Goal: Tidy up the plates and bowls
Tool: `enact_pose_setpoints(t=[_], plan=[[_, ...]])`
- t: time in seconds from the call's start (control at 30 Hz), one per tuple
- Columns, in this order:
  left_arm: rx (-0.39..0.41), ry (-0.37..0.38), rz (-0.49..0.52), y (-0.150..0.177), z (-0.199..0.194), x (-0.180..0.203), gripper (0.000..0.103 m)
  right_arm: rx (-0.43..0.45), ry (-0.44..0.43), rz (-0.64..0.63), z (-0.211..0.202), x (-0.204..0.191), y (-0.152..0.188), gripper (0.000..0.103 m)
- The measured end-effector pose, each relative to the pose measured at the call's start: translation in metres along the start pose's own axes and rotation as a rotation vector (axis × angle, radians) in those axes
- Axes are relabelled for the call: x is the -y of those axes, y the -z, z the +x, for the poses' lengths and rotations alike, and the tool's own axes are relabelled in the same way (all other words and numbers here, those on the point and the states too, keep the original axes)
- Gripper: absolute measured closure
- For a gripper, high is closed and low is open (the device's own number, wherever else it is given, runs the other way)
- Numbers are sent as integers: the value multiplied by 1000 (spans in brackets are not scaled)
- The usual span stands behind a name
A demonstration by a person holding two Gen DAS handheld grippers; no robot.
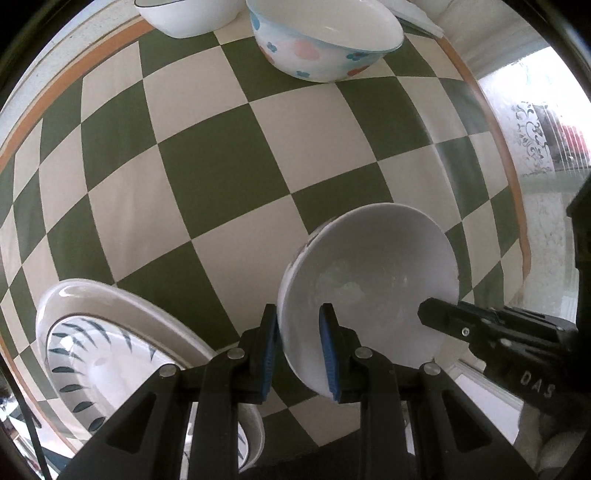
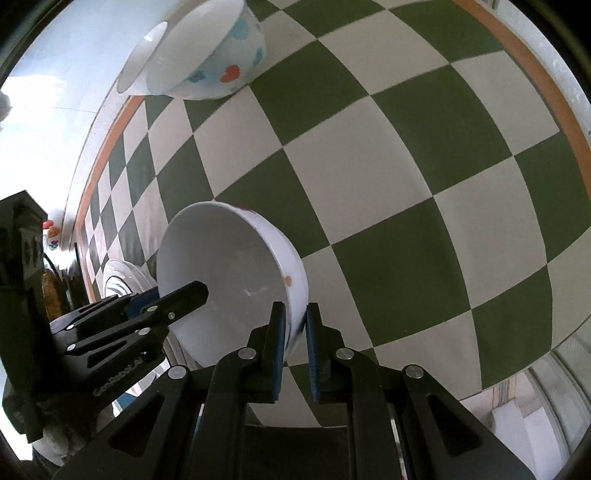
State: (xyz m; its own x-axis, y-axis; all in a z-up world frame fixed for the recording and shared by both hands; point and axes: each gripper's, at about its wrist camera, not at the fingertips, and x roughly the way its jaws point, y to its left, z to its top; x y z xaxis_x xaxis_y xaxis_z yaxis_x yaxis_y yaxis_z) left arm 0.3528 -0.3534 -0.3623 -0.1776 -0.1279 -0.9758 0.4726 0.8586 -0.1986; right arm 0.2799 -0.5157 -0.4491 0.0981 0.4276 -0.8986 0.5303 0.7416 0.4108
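Note:
Both grippers hold one white bowl [image 1: 369, 273] [image 2: 229, 269] over the checked tablecloth, and it is tilted. My left gripper [image 1: 300, 321] is shut on its near rim, one blue pad inside and one outside. My right gripper [image 2: 295, 314] is shut on the opposite rim in the same way. Each gripper shows in the other's view: the right gripper [image 1: 436, 317] at the bowl's right edge, the left gripper [image 2: 184, 295] at its left edge. The bowl's outer wall carries a faint coloured pattern.
A floral bowl [image 1: 325, 40] [image 2: 214, 55] and a plain white bowl [image 1: 184, 14] [image 2: 140, 62] stand at the far side of the table. A leaf-patterned plate [image 1: 110, 332] [image 2: 122, 277] lies near left. The table edge [image 1: 517, 206] runs along the right.

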Motion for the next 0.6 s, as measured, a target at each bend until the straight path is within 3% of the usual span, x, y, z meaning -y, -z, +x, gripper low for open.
enact_pose_setpoints(t=[0.1,0.2,0.27,0.33,0.37,0.47,0.6], plan=[[42,19,-9,-1,-19,1,83,-12,-18,10,-10,0,-5,87],[124,43,-9,-9,-57,0,82,36,-28,16,-38,0,-11,83],[170,56,-14,-20,-78,0,78,83,-42,12,-63,-3,-20,73],[203,81,-23,-39,-94,-4,73,130,-62,8,-84,-6,-34,54],[219,80,-35,-53,-98,-7,73,153,-72,1,-94,-8,-45,50],[227,64,-71,-95,-98,-22,73,218,-75,-6,-109,-17,-81,49],[193,59,-106,-139,-80,-38,73,238,-69,-15,-104,-31,-131,49]])
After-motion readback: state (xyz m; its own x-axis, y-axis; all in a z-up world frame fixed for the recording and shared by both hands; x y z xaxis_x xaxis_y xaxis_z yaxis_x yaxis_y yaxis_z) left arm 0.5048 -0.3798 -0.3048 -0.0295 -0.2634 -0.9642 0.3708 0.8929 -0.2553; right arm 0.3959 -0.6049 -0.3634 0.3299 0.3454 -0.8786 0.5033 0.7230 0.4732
